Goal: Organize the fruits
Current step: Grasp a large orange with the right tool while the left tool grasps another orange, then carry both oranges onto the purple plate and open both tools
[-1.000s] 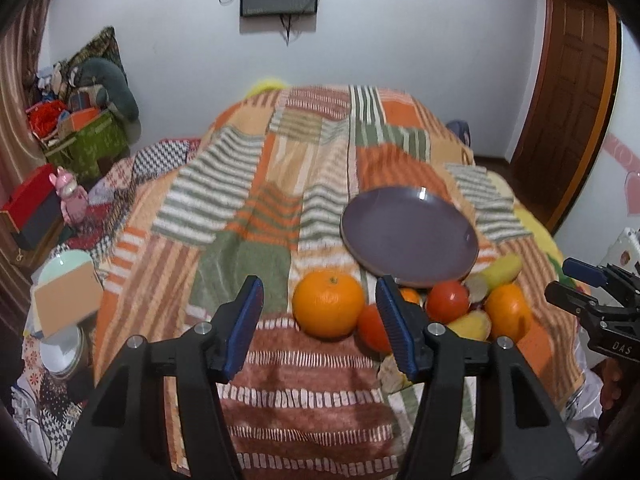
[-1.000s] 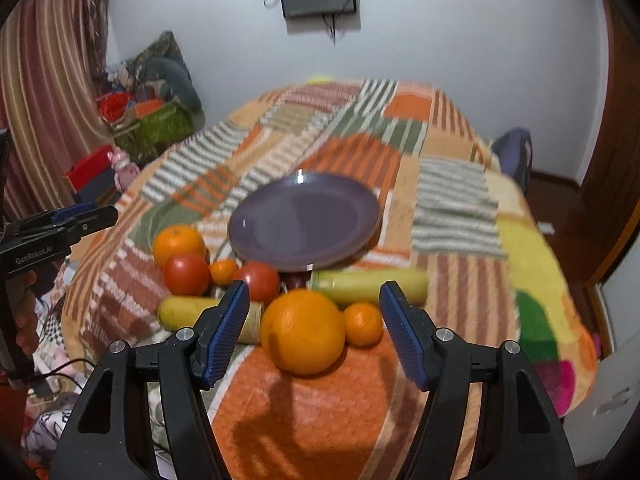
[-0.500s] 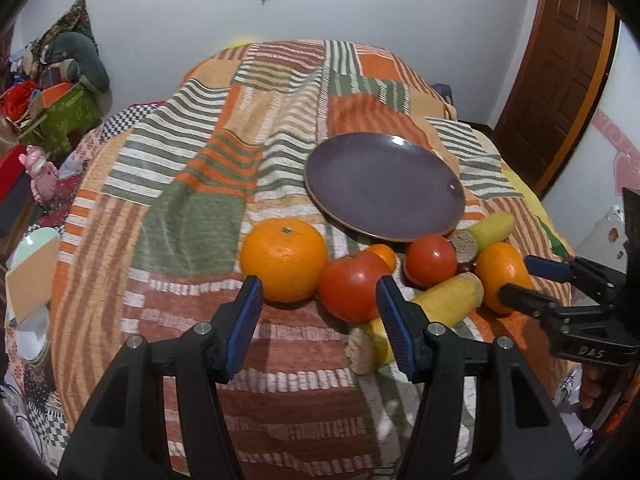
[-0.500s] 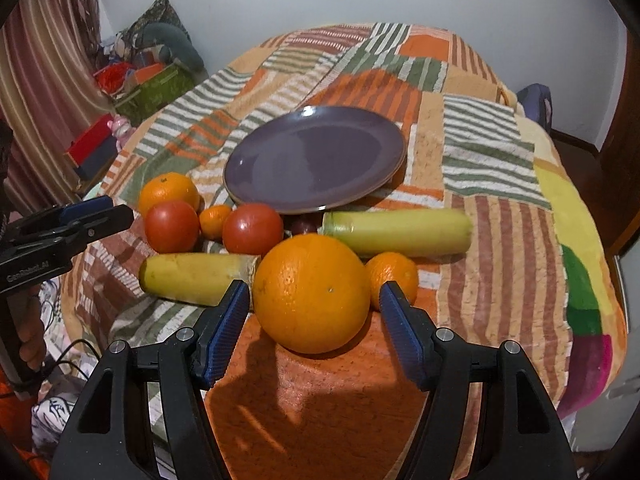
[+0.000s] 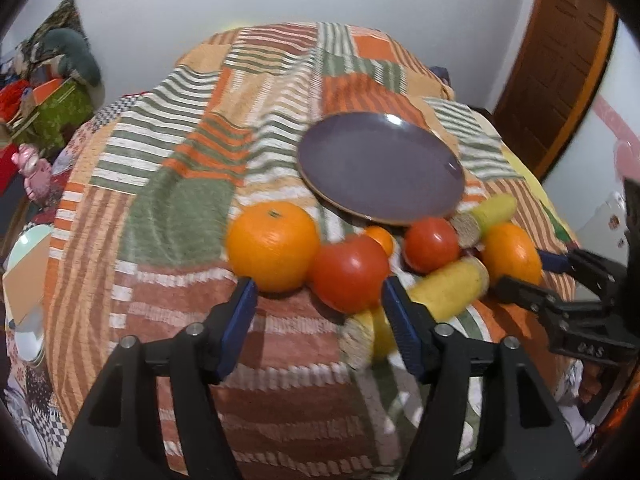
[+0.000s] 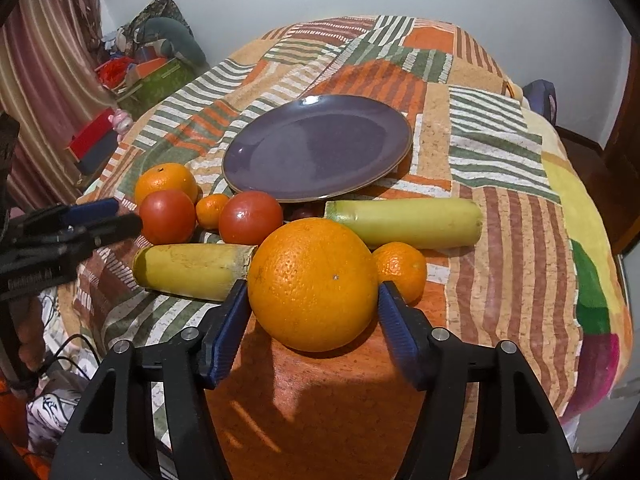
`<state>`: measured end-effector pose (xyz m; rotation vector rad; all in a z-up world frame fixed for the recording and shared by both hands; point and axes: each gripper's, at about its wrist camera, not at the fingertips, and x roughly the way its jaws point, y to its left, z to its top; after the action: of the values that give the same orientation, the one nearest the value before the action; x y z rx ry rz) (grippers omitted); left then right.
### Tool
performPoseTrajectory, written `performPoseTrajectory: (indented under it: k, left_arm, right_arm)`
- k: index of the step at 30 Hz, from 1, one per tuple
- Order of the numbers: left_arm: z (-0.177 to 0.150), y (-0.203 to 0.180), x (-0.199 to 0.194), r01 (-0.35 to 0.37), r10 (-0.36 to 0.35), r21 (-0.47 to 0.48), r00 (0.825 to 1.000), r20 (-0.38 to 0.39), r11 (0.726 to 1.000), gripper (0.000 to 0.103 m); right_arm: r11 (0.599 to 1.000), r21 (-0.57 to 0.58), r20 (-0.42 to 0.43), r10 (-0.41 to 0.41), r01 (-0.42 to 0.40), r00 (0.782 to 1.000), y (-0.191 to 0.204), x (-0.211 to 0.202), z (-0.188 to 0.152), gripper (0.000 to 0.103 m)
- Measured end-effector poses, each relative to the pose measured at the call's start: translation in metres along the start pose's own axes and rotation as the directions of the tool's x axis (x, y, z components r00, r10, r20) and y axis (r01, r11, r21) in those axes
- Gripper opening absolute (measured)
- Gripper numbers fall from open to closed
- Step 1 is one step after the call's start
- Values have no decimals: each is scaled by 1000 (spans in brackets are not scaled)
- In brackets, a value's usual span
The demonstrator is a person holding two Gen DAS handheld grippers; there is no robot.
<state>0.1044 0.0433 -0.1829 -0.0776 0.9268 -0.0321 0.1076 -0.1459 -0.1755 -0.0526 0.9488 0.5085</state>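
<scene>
An empty purple plate (image 5: 380,168) (image 6: 316,148) lies on the striped bedspread. Fruits sit in front of it. My left gripper (image 5: 316,300) is open, its jaws on either side of a red tomato (image 5: 350,272) with a big orange (image 5: 274,246) at its left. My right gripper (image 6: 310,304) is open around a large orange (image 6: 314,282), not closed on it. Nearby lie a yellow banana piece (image 6: 192,270), a pale green one (image 6: 404,222), a second tomato (image 6: 250,216) and two small mandarins (image 6: 400,268) (image 6: 212,210).
The patchwork bedspread (image 6: 500,200) slopes off at the near and right edges. Boxes, a green bag and toys (image 5: 44,116) crowd the floor at the left. A wooden door (image 5: 560,72) stands at the right. The right gripper shows in the left wrist view (image 5: 532,268).
Both grippers have moved forward and down toward the fruits. The left jaws now flank the tomato; the right jaws now flank the large orange. Both stay open.
</scene>
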Motion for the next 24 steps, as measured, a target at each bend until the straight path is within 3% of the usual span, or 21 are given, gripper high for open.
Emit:
performPoseTrajectory:
  k: [6, 13, 24]
  left_arm:
    - [19, 21, 11, -34, 34, -52, 999, 2, 998, 68]
    - [33, 26, 46, -50, 46, -84, 997, -57, 995, 73]
    - [39, 40, 70, 7, -25, -163, 994, -104, 987, 73]
  right_arm:
    - [1000, -10, 50, -6, 6, 999, 2, -15, 5, 61]
    - [1000, -12, 85, -16, 17, 996, -1, -24, 13, 61]
    - [1000, 4, 79, -8, 7, 997, -6, -20, 16, 61]
